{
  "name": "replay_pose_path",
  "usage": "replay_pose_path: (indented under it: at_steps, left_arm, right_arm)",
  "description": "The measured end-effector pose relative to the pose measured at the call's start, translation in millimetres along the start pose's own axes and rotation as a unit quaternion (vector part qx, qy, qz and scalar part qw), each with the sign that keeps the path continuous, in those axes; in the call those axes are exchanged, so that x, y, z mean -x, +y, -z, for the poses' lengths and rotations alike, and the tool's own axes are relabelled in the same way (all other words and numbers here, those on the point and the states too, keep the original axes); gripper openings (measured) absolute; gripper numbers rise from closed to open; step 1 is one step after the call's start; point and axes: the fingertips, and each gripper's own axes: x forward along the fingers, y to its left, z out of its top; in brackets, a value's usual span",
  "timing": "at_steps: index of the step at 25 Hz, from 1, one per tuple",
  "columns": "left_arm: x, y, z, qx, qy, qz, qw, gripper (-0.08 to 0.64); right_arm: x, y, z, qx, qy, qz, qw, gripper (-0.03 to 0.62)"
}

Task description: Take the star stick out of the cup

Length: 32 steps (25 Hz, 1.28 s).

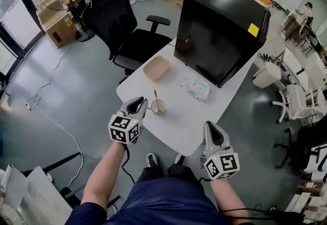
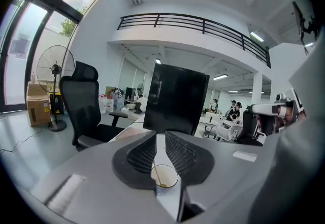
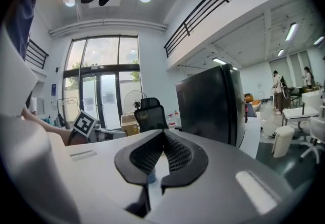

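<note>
A small clear cup [image 1: 158, 107] stands near the front edge of the white table [image 1: 176, 129], and a thin stick [image 1: 156, 97] leans in it, tilted back and left. My left gripper [image 1: 141, 102] hovers just left of the cup, a little apart from it. In the left gripper view the cup [image 2: 165, 177] shows low between the jaws, and the left gripper [image 2: 160, 136] is open by only a narrow slit, holding nothing. My right gripper [image 1: 210, 126] hangs off the table's front right corner. In its own view the right gripper [image 3: 163, 134] is shut with nothing in it.
A big black box [image 1: 219, 30] fills the far half of the table. A tan tray [image 1: 156, 68] lies behind the cup, with a wipes pack [image 1: 195, 88] to its right. A black office chair [image 1: 120, 25] stands beyond the table's left side.
</note>
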Motion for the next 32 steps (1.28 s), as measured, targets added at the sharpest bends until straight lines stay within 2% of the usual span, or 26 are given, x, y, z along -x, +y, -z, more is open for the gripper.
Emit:
replay_pose_path:
  at_steps: [8, 14, 19, 23, 25, 26, 32]
  left_arm:
    - [-56.8, 15.5, 38.8, 0.035, 0.074, 0.009, 0.9966, 0.075]
    - [-93.1, 18.8, 74.2, 0.046, 0.142, 0.031, 0.9883, 0.092]
    - [-110.7, 21.0, 91.8, 0.062, 0.175, 0.035, 0.9821, 0.092]
    - [-116.3, 21.6, 96.6, 0.054, 0.185, 0.025, 0.9809, 0.087]
    - [-117.0, 20.5, 95.1, 0.053, 0.182, 0.023, 0.9816, 0.05]
    - [-117.0, 20.4, 93.4, 0.059, 0.177, 0.022, 0.9822, 0.014]
    - [-110.9, 22.9, 86.6, 0.089, 0.158, 0.011, 0.9834, 0.009]
  right_arm:
    - [-15.1, -19.2, -4.2, -0.009, 0.004, -0.012, 1.0, 0.008]
    - [-11.8, -42.9, -3.1, -0.015, 0.007, 0.01, 1.0, 0.008]
    - [-2.8, -57.0, 3.1, -0.026, 0.005, 0.035, 0.999, 0.006]
    - [4.1, -63.9, 5.4, -0.03, 0.007, 0.048, 0.998, 0.006]
    - [6.1, -66.4, 5.4, -0.029, 0.009, 0.052, 0.998, 0.007]
    - [6.6, -67.0, 5.2, -0.028, 0.011, 0.054, 0.998, 0.007]
    - [3.0, -62.8, 8.3, -0.032, 0.014, 0.048, 0.998, 0.008]
